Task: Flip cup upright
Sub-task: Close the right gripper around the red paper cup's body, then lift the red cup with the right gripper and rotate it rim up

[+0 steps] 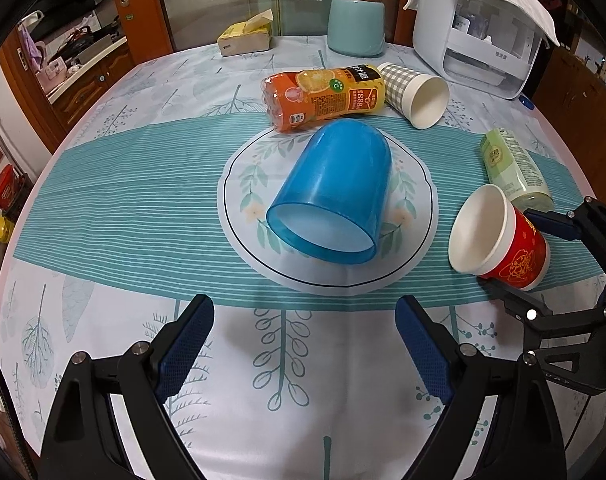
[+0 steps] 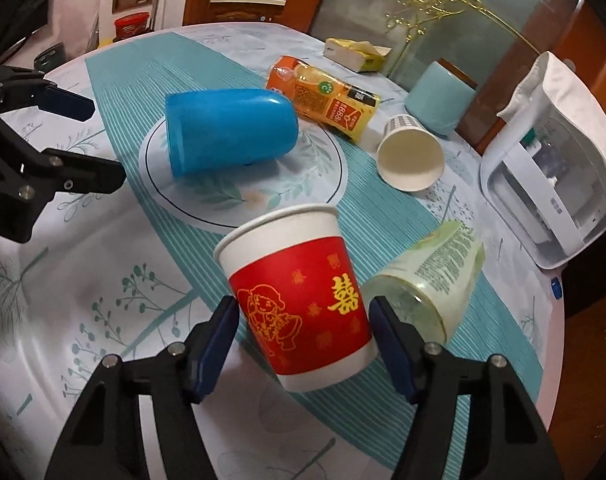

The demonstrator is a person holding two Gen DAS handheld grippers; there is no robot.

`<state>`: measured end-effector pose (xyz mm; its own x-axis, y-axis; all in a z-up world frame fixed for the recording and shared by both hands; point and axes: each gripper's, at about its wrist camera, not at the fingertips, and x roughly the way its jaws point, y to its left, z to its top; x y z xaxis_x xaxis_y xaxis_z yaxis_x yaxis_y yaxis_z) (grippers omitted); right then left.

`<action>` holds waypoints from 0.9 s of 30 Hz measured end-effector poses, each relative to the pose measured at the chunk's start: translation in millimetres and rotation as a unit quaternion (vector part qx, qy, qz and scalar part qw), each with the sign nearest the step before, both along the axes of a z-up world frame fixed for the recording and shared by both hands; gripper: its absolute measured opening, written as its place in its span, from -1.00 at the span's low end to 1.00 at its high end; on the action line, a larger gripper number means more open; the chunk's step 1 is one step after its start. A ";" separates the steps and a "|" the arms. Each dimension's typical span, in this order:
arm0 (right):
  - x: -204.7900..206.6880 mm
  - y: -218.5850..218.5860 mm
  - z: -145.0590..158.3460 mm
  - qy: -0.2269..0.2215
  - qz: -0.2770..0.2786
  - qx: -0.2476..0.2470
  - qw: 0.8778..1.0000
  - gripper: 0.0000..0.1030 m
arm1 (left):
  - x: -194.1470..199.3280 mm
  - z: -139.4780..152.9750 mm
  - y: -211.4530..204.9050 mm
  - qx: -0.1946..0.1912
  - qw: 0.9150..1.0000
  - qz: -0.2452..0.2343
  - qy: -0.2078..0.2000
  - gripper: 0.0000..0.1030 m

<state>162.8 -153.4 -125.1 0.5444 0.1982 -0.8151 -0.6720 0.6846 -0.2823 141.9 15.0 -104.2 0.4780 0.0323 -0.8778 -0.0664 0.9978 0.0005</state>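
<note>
Here, the left gripper (image 1: 305, 344) waits with fingers spread, the tipped blue plastic cup (image 1: 333, 192) ahead of them. The right gripper (image 2: 303, 338) pinches the red paper cup (image 2: 303, 300) between its fingers, tilted nearly upright; setting it down level seems next.

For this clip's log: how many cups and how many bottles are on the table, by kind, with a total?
Paper cups: 2, the red paper cup between the right gripper fingers, and the checked paper cup lying down.
Plastic cups: 1, the blue cup on its side.
Bottles: 2, the orange juice bottle and the green bottle, both lying down.
Total: 5
</note>
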 end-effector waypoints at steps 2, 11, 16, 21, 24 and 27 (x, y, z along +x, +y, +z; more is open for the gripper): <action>2.0 0.5 0.7 0.005 -0.004 0.006 1.000 0.30 | 0.5 -0.5 0.6 0.000 1.000 0.000 0.001 0.77; 16.8 -13.8 10.2 0.091 -0.108 0.104 0.985 0.25 | -6.9 1.2 3.8 -0.003 1.000 0.003 -0.001 0.77; 5.7 -17.9 17.9 0.114 -0.152 0.146 0.971 0.25 | -15.8 7.2 3.5 -0.003 1.000 0.004 -0.005 0.77; -8.4 -23.7 30.5 0.131 -0.201 0.188 0.952 0.25 | -31.5 18.9 -0.4 0.003 1.000 -0.003 -0.017 0.77; -17.2 -27.4 36.8 0.142 -0.228 0.213 0.939 0.25 | -41.1 24.7 -1.4 0.007 1.000 -0.005 -0.021 0.77; -27.0 -29.8 41.8 0.162 -0.253 0.245 0.922 0.25 | -51.9 29.3 -0.8 0.005 1.000 -0.006 -0.020 0.77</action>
<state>135.8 -183.1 -83.3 0.4118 0.3735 -0.8312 -0.2264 0.9255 0.3037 89.9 14.2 -75.0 0.5128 0.0342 -0.8578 -0.0541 0.9985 0.0074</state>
